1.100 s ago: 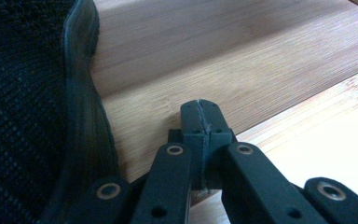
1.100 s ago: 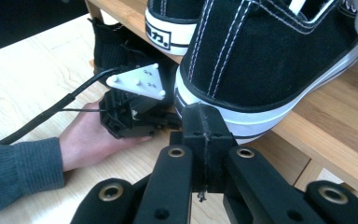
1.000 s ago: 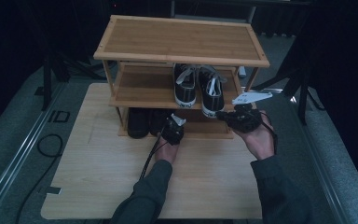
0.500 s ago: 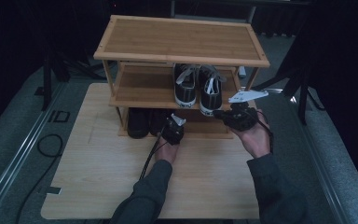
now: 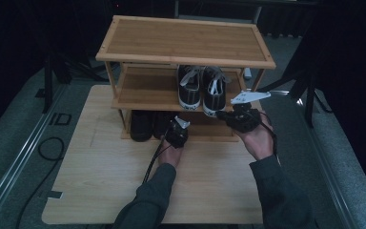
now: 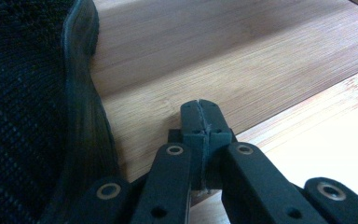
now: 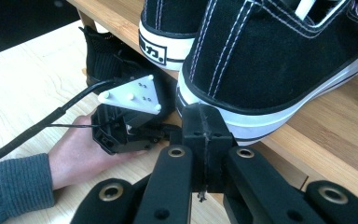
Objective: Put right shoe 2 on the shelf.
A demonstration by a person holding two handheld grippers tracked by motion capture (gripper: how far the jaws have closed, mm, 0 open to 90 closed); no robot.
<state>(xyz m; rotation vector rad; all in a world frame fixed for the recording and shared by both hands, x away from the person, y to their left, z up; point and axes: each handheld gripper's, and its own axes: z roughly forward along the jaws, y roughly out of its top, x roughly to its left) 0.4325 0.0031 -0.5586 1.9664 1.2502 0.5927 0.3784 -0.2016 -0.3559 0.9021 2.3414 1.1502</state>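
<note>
On rack, two sneakers, two tongs

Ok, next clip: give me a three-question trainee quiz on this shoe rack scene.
1. True or false: the jaws of the left gripper are shut with nothing between them.
2. Which shelf of the shoe rack holds the black-and-white sneakers? A top, B middle, C bottom.
3. What does the right gripper have its tip against?

Key: 1 true. 2 B. 3 the white sole edge at the toe of the nearer sneaker; whether it actually touches is hard to tell.
</note>
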